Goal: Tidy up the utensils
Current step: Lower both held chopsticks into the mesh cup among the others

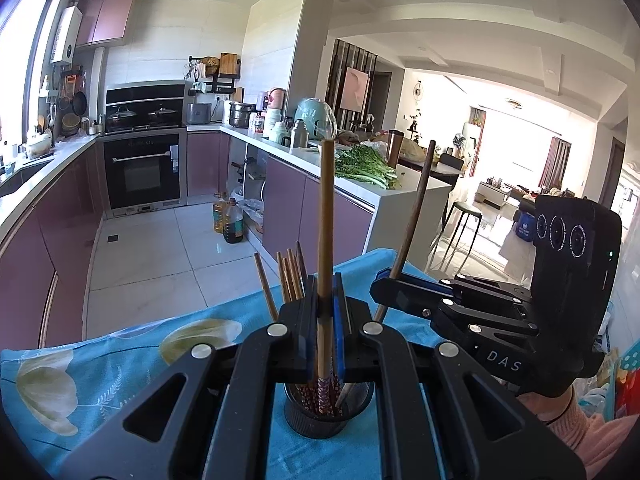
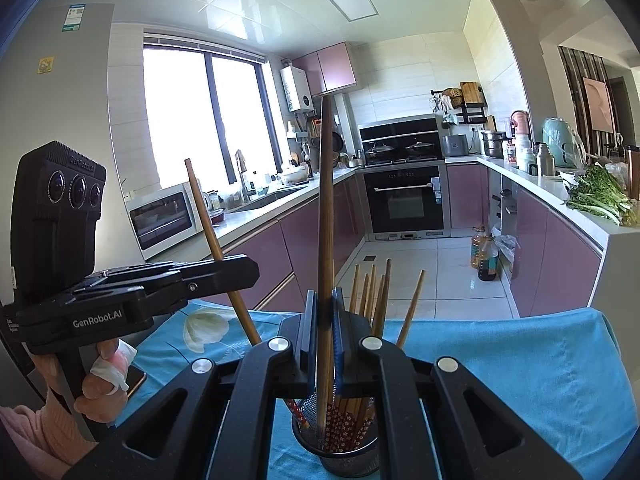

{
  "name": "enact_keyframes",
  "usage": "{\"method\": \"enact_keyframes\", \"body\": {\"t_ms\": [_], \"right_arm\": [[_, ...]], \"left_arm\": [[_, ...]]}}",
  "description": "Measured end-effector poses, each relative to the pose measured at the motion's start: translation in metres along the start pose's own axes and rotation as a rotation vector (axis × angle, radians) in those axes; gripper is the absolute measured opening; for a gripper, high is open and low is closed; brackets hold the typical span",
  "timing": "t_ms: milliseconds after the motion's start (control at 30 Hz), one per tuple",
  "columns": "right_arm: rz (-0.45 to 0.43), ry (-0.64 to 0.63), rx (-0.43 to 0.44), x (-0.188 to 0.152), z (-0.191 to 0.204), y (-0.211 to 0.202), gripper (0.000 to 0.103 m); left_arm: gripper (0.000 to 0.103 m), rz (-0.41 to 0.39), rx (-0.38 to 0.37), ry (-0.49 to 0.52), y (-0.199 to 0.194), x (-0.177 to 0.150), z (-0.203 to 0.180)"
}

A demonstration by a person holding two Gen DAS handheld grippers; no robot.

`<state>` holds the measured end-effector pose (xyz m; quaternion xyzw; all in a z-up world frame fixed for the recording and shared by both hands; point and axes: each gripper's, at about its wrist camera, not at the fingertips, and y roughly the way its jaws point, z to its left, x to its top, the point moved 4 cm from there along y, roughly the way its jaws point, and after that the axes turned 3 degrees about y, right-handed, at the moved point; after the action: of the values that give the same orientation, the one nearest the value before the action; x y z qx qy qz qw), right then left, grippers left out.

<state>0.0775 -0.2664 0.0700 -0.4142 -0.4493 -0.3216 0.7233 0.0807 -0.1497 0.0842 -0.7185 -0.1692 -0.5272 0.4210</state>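
Above the mesh holder (image 2: 336, 436) near the tabletop (image 2: 520, 360) edge: left gripper (image 1: 325, 300) and right gripper (image 2: 325, 312) each clamped on a chopstick (image 1: 325, 216); lower both in, then release.

The mesh cup (image 2: 336, 446) is packed with upright chopsticks (image 2: 370, 300), so there is little room inside. The blue cloth (image 2: 520, 360) to its right lies bare and open.

Chopsticks (image 2: 370, 296) in holder (image 2: 340, 452) on tablecloth (image 2: 520, 360)
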Motion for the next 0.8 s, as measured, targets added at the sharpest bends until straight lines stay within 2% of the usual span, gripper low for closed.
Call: {"method": "enact_keyframes", "body": {"t_ms": [800], "right_arm": [[0.052, 0.032, -0.027, -0.005, -0.008, 0.018, 0.006]], "left_arm": [[0.007, 0.076, -0.005, -0.01, 0.021, -0.005, 0.003]]}}
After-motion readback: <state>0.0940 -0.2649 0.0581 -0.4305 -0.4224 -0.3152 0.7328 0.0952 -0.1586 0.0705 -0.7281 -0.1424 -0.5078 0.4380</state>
